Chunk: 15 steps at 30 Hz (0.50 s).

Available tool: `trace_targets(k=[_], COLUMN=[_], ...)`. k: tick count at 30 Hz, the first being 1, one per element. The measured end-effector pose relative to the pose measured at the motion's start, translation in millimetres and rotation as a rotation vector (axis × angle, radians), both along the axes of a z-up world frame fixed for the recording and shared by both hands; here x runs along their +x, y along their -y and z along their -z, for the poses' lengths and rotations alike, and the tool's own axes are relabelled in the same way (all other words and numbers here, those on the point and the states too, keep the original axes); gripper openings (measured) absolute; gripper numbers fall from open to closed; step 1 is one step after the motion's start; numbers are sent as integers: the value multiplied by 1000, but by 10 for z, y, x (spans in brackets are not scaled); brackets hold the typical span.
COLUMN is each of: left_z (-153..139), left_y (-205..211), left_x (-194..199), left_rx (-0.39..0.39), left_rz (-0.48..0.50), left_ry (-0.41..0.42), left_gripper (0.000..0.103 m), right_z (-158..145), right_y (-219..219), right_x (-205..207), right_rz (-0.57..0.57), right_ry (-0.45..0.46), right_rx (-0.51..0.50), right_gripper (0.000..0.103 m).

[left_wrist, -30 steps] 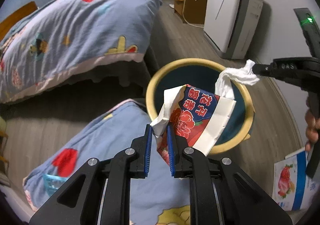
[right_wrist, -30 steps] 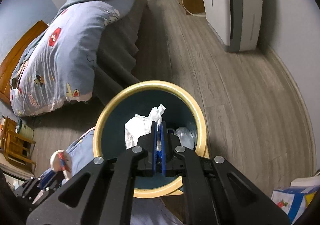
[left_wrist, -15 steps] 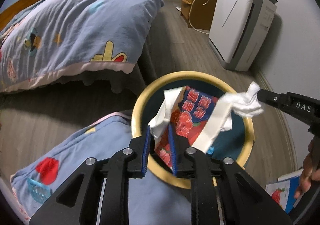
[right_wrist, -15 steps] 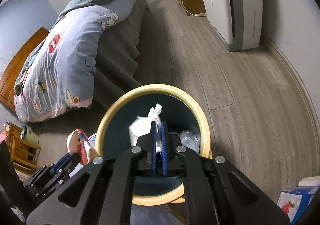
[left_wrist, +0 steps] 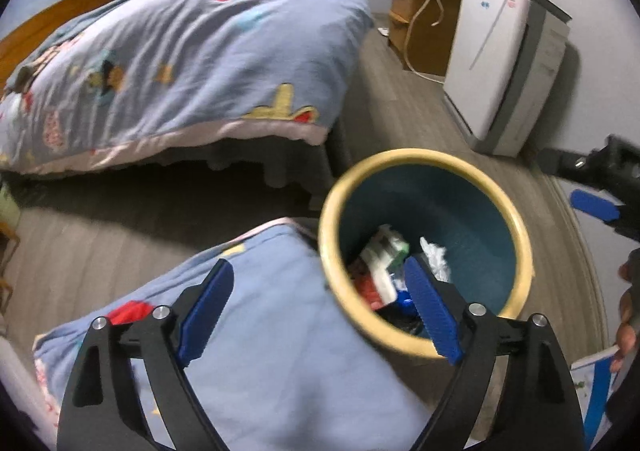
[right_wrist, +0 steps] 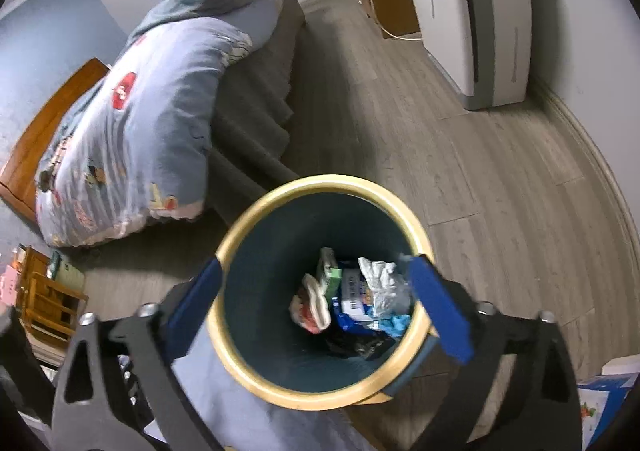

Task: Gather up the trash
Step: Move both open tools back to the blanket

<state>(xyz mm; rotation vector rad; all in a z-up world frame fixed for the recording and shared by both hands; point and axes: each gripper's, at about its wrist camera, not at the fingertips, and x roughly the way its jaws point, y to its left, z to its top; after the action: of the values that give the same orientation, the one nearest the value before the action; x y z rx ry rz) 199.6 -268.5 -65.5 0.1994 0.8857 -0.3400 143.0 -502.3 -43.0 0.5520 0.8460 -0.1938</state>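
Observation:
A round bin with a yellow rim (left_wrist: 516, 219) (right_wrist: 256, 211) and dark blue inside stands on the wood floor. Inside lie a red-and-white wrapper (right_wrist: 310, 309) (left_wrist: 370, 287), a crumpled white tissue (right_wrist: 380, 279) (left_wrist: 434, 255) and other scraps. My left gripper (left_wrist: 320, 311) is open and empty above the bin's near-left rim. My right gripper (right_wrist: 320, 307) is open and empty right over the bin mouth; it also shows in the left wrist view (left_wrist: 592, 187) at the far right.
A bed with a blue cartoon quilt (left_wrist: 180, 51) (right_wrist: 132, 139) lies to the left. A blue pillow (left_wrist: 260, 351) sits just below the bin. A white air purifier (left_wrist: 504, 79) (right_wrist: 472, 11) stands by the wall. A strawberry-print box (right_wrist: 600, 407) lies at the lower right.
Both grippers have opened. The red-and-white wrapper and the white tissue have left the jaws and now lie inside the bin. The left gripper has shifted left of the bin.

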Motion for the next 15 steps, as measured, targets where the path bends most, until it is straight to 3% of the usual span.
trace_targets(k=[7, 11, 15], left_z=[-257, -437, -538], left_y=[-573, -1056, -1548], left_x=[-163, -296, -378], left_rx=[12, 51, 58], left_rz=[-51, -85, -148], left_ry=[45, 97, 95], left_gripper=[93, 94, 94], right_z=[-279, -426, -532], right_y=[-315, -534, -871], right_x=[-24, -39, -46], right_rz=[-67, -107, -173], right_ry=[-7, 1, 2], right_rx=[-121, -179, -206], right_gripper=[97, 97, 97])
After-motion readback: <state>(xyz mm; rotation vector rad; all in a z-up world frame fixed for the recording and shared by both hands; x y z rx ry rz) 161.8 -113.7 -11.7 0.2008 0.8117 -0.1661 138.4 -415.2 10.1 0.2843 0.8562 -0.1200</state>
